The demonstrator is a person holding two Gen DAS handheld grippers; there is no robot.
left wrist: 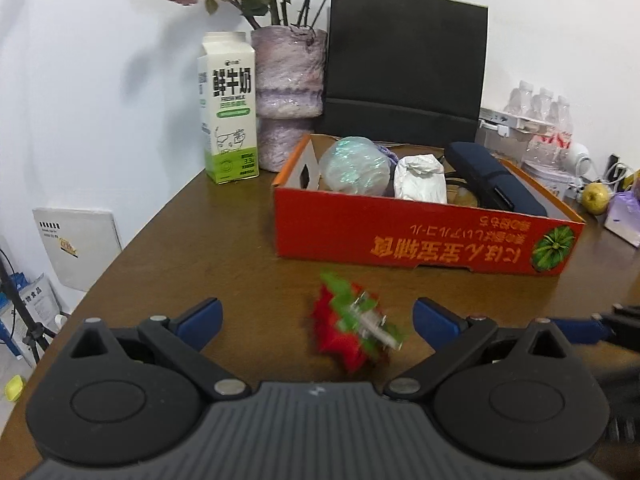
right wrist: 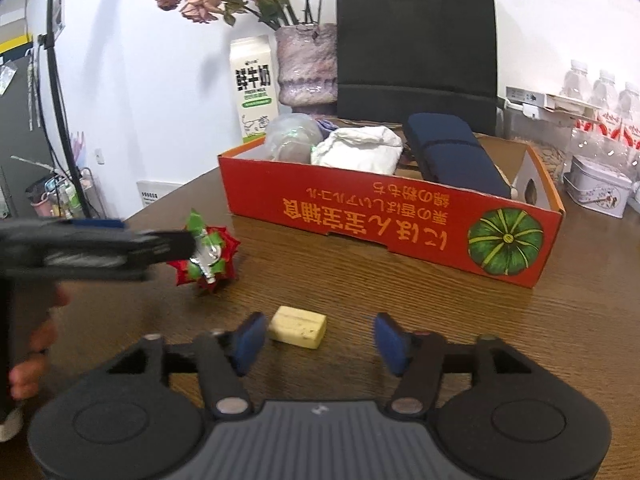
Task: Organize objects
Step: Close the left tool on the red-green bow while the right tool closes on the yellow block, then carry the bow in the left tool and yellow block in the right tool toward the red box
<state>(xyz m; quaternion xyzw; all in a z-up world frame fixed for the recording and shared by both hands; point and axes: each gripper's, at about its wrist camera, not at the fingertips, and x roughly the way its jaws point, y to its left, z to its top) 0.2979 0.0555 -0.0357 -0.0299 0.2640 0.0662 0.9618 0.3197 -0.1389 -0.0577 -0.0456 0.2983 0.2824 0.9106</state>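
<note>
A red and green spiky ornament (left wrist: 352, 326) lies on the brown table between the wide-apart fingers of my open left gripper (left wrist: 318, 320). In the right wrist view the same ornament (right wrist: 208, 254) sits just past the left gripper's tips (right wrist: 184, 246). A small yellow block (right wrist: 298, 327) lies on the table between the fingers of my open right gripper (right wrist: 320, 338), nearer the left finger. Behind stands an orange cardboard box (left wrist: 420, 236) (right wrist: 380, 220) holding a clear ball, a white wrapped bundle and a dark blue case.
A milk carton (left wrist: 229, 108), a purple vase with dried roses (left wrist: 289, 92) and a black paper bag (left wrist: 406, 68) stand behind the box. Water bottles (right wrist: 600, 112), a tin (right wrist: 598, 190) and a yellow fruit (left wrist: 596, 198) are at the right. The table edge curves at the left.
</note>
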